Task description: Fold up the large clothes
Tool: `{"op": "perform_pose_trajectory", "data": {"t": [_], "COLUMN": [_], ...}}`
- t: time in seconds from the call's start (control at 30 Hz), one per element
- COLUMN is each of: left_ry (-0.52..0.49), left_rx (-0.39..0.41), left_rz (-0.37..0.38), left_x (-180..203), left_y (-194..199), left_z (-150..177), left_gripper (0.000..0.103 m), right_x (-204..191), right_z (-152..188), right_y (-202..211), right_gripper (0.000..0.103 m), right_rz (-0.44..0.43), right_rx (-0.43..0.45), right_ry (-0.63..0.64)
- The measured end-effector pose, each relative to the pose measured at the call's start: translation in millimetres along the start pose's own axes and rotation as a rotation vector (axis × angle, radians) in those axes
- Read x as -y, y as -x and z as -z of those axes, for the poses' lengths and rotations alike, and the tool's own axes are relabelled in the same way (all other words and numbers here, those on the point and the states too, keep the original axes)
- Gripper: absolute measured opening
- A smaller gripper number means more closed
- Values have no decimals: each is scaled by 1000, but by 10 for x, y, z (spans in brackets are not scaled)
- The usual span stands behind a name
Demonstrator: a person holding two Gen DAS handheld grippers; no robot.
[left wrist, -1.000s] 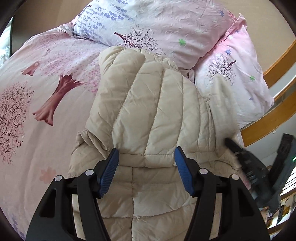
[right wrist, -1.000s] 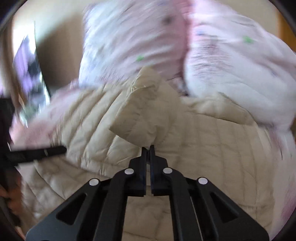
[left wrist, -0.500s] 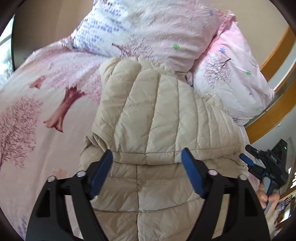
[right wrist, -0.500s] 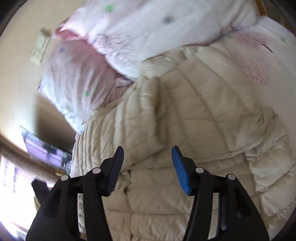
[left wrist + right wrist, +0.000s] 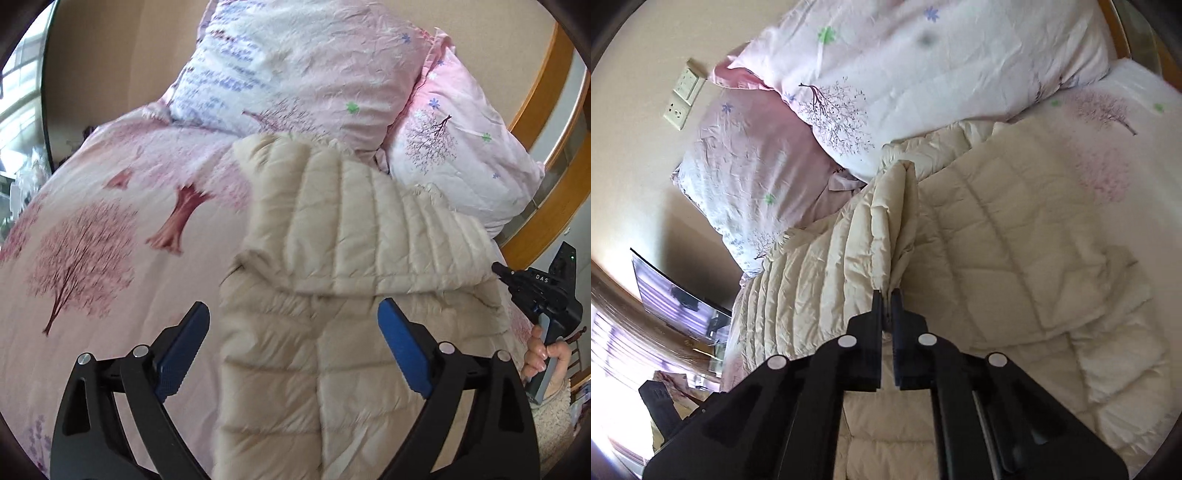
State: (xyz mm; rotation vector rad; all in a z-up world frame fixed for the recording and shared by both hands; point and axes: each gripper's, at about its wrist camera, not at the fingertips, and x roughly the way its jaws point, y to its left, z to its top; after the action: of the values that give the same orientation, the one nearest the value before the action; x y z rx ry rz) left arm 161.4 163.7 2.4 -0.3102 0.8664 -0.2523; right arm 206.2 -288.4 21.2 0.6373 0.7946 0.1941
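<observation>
Left view, gripper: my left gripper (image 5: 293,345) is hanging with its jaws wide apart, gripping nothing, just above the jacket (image 5: 332,362).
Left view, jacket: it is lying on the bed (image 5: 92,229) straight ahead of and under my fingers, its far part folded back toward me, with the pillows (image 5: 295,74) beyond it.
Left view, extra: off to my right I am seeing the right gripper's body in my hand (image 5: 543,354) at the jacket's edge; its tips are not showing here.
Right view, gripper: my right gripper (image 5: 885,295) is pinching a ridge of jacket (image 5: 997,229) between closed jaws, the fabric lifting ahead of the tips.
Right view, extra: only here the pinch is showing, plus the wall socket (image 5: 683,94) far to my left.
Handling: I am judging it light, puffy, soft and probably slippery; it should be springing back after each fold.
Hold: I would be taking thick seams or hem edges, pinching both layers.
</observation>
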Motion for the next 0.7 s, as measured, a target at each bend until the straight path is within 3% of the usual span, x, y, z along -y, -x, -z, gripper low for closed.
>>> {"op": "perform_pose_trajectory", "data": {"t": [0.17,0.33,0.43,0.5,0.57,0.7], "left_ry": [27,46,27,8,1,32], "left_rx": [-25,40,12,-29,-58,-124], "left_rz": [-9,27,36,60,90,176], "left_x": [-225,-356,-381,-372,-353,-382], "left_y": [95,303,395,431,476,498], "left_z": [161,347,470,550,659,872], "left_gripper": [92,92,92,92,89,83], "right_x": [105,219,212,221,258,529], "right_z": [45,111,127,144,169,286], "right_y": [-131,-263,-149,61,266,713], "right_gripper": [5,7,19,46,59,67], "right_rz": [61,127,113,89,60,22], "right_rx": [-51,-115,-131,-127,-130,-182], "right_ry": [-16,-34,-15,9,20,6]}}
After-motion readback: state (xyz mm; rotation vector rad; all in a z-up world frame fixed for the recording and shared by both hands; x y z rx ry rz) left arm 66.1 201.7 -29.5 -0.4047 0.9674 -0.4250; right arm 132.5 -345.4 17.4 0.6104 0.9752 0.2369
